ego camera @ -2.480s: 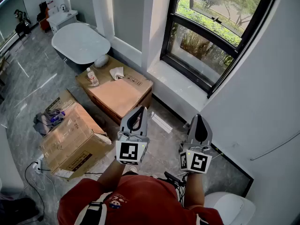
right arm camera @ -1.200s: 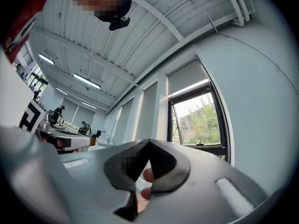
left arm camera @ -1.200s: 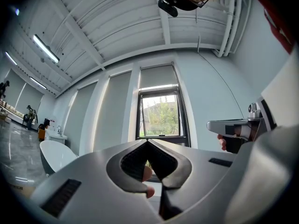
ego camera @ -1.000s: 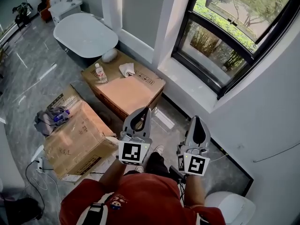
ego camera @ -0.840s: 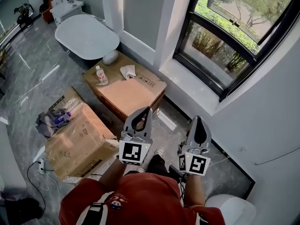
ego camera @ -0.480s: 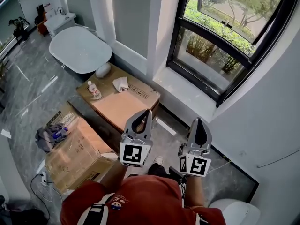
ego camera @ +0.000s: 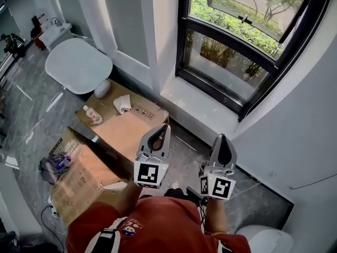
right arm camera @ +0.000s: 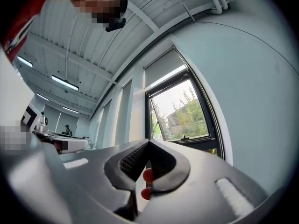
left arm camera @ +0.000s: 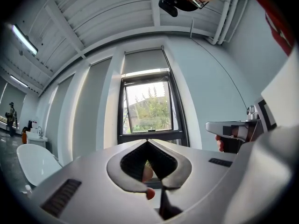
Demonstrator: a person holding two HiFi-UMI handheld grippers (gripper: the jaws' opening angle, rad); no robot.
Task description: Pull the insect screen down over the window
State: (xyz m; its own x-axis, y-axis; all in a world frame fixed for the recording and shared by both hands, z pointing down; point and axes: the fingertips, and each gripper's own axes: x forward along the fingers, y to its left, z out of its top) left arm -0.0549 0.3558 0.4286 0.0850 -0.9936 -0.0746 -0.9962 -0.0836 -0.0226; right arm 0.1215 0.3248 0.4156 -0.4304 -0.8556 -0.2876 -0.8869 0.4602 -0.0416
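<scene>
The window [ego camera: 221, 62], with its black frame, is standing in the wall ahead of us, above a white sill [ego camera: 202, 107]. We cannot make out the insect screen itself. We are holding the left gripper [ego camera: 166, 127] and the right gripper [ego camera: 222, 137] side by side, both pointing toward the window and well apart from it. Both pairs of fingers are pressing together, pinching nothing. At the left, a cardboard box [ego camera: 126, 128] is carrying a bottle [ego camera: 92, 115].
</scene>
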